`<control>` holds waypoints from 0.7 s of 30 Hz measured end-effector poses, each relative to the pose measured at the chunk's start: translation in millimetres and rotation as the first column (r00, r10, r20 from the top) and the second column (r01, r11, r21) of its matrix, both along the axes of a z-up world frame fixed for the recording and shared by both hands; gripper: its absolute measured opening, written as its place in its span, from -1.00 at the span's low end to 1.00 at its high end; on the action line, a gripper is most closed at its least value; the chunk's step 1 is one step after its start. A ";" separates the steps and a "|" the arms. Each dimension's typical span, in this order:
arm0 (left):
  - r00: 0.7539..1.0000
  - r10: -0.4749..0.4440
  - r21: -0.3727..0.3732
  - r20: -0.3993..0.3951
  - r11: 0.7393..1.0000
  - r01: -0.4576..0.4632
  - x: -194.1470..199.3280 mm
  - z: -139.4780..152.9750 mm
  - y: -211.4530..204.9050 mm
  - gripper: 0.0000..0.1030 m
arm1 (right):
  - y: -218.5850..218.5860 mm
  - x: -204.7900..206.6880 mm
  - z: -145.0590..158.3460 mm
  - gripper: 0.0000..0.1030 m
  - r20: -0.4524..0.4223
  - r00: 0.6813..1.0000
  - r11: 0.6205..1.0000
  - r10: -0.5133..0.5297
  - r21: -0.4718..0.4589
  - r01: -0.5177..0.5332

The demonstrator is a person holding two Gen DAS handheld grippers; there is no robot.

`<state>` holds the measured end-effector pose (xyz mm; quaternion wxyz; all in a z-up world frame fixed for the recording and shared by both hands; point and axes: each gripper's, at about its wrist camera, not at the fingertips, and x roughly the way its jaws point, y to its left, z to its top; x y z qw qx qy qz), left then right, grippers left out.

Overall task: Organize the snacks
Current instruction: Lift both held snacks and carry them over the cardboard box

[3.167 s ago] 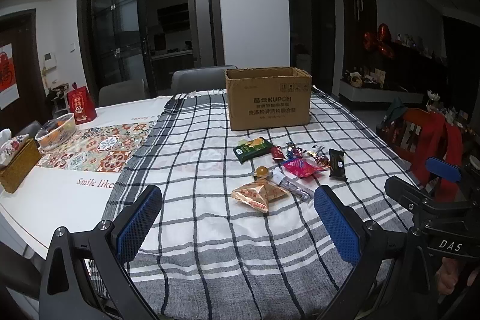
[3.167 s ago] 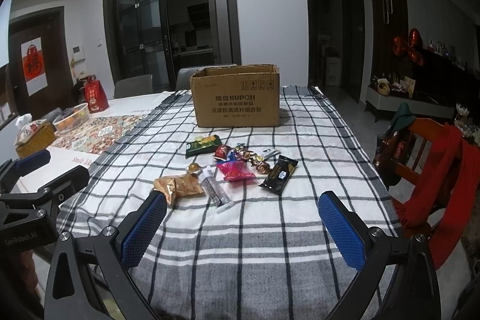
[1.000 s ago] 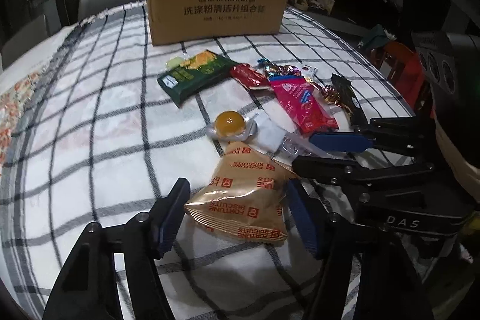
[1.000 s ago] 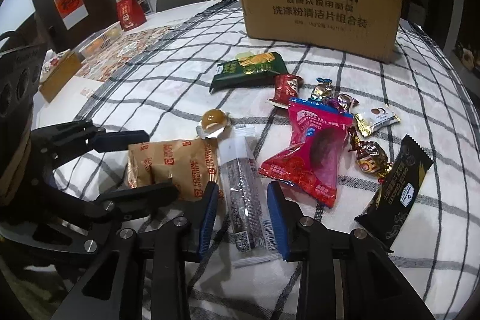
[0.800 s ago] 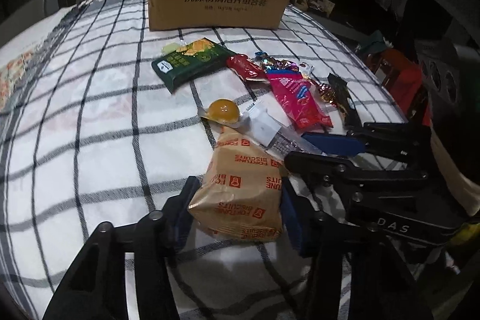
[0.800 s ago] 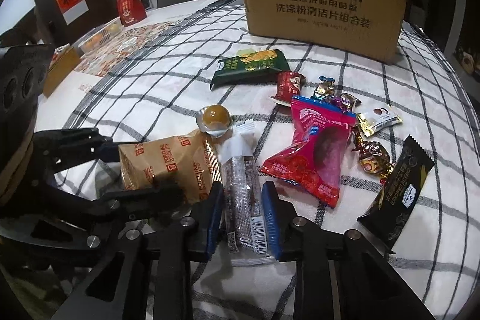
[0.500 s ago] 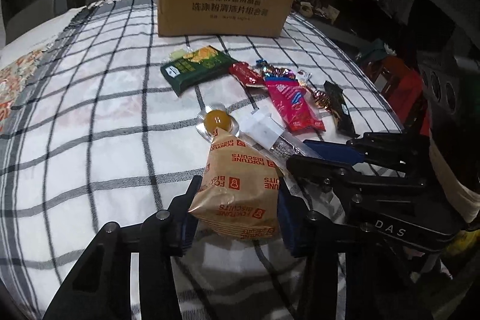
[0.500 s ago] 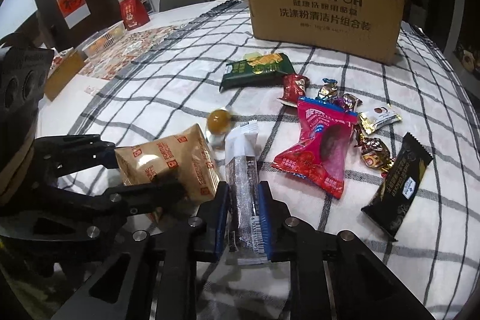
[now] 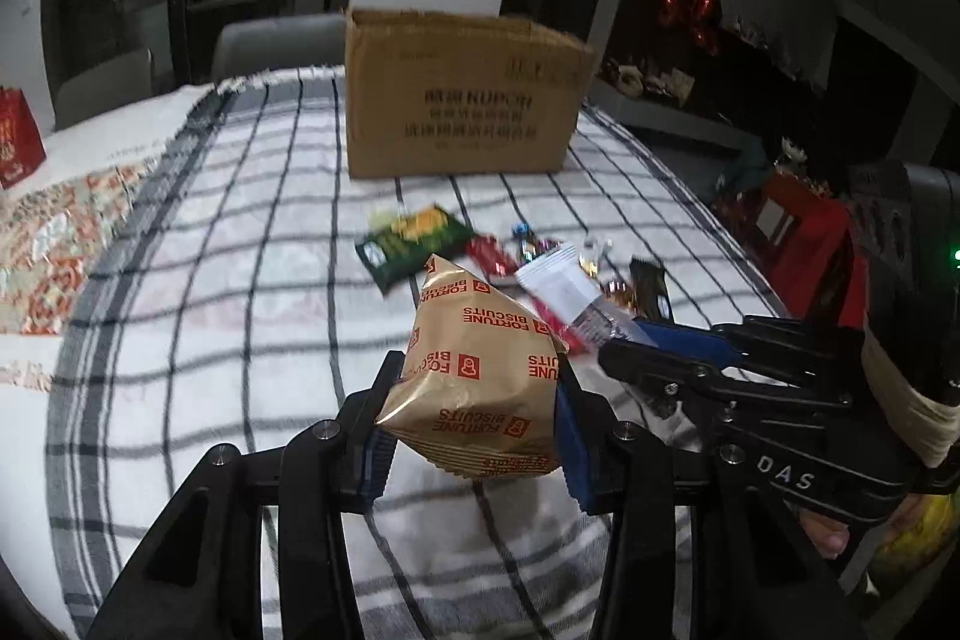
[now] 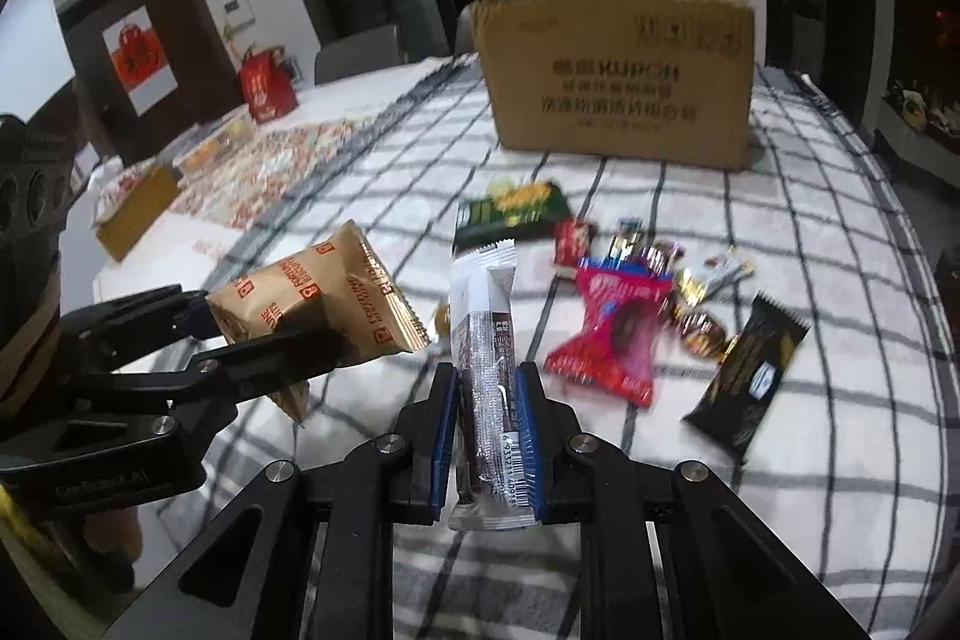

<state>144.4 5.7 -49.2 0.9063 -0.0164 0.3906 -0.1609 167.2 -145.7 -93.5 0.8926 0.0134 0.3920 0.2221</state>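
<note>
Clear-wrapped snack bar [image 10: 487,370] stands lengthwise, pointing away, in right tongs [image 10: 487,436].

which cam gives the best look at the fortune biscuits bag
The left wrist view: the fortune biscuits bag sits centred and close between the left gripper pads, its red lettering readable. The right wrist view shows the bag only from the side, off to the left, partly shadowed by the gripper's finger.
</note>
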 end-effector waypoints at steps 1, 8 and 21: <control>1.000 0.002 -0.001 0.011 1.000 -0.002 1.4 3.8 -0.4 -0.13 | -1.6 1.7 6.1 -0.60 0.015 1.000 1.000 -0.006 0.004 0.006; 0.995 0.008 -0.007 0.104 1.000 -0.007 22.2 38.9 -6.1 -0.13 | -10.0 19.4 41.3 -0.60 0.109 0.993 0.999 -0.050 0.022 0.048; 0.976 0.007 -0.006 0.218 1.000 -0.006 90.7 94.8 -13.9 -0.13 | -26.5 82.2 98.5 -0.60 0.205 0.970 0.990 -0.132 0.075 0.118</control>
